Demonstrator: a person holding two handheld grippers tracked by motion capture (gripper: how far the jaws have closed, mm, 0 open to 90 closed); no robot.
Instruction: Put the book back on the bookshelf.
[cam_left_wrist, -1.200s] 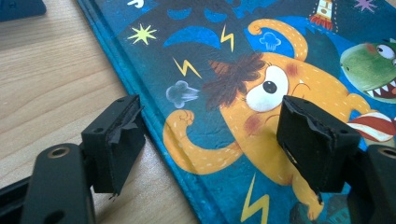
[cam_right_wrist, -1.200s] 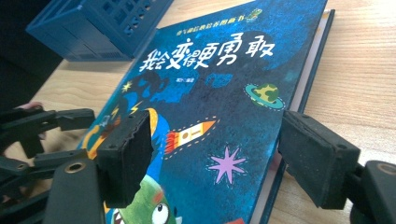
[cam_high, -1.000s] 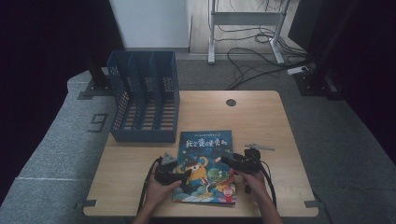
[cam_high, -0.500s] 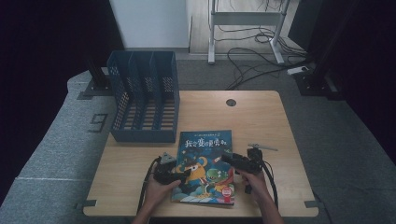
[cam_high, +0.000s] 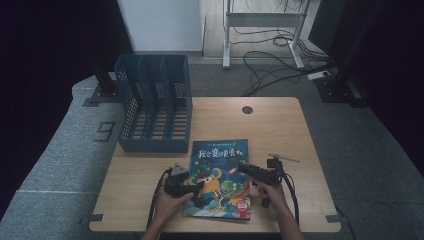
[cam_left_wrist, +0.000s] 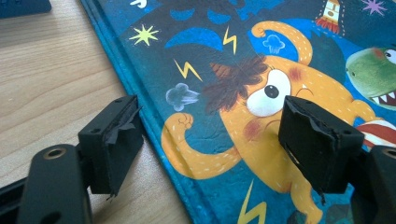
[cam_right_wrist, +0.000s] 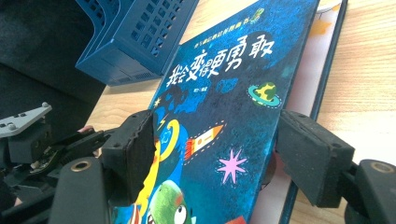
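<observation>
Blue book (cam_high: 220, 177) flat on table (cam_high: 280, 130); left gripper (cam_high: 197, 187) at 9 o'clock, right gripper (cam_high: 243, 167) at 3, both spread, pinching nothing.

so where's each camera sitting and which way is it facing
High view: above the person's side, looking forward and down on the table; both hands, left gripper and right gripper show.
Left gripper view: on that gripper, looking down at the book; its open jaws show.
Right gripper view: on that gripper, low across the cover towards the file rack; its open jaws show.
All share the book.
</observation>
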